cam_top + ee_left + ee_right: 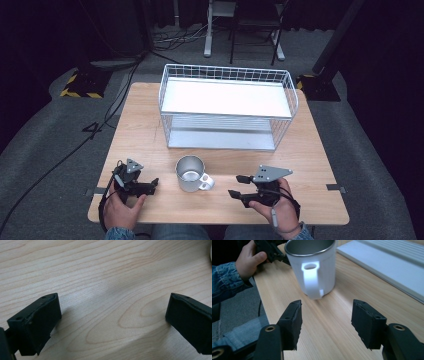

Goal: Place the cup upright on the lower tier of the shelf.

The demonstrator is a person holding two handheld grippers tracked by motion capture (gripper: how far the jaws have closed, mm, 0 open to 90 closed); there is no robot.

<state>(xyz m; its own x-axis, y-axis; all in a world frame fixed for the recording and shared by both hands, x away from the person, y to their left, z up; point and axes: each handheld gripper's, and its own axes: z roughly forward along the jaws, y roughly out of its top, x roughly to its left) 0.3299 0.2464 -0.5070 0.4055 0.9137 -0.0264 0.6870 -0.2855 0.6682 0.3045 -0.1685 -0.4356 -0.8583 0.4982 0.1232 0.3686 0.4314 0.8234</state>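
The light wooden table (150, 125) carries a white wire two-tier shelf basket (227, 107) on its far half, centred. The silver metal mug (190, 173) stands upright on the table in front of the basket, near the person's edge, handle toward the right gripper (239, 186). The left gripper (150, 184) sits left of the mug, the right gripper right of it, both apart from it

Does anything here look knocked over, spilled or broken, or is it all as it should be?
Nothing stands out. The metal mug stands upright on the wooden table, handle towards the right gripper, with no spill around it. The white wire rack sits square behind it. Both the right and the left gripper are open with nothing between their jaws.
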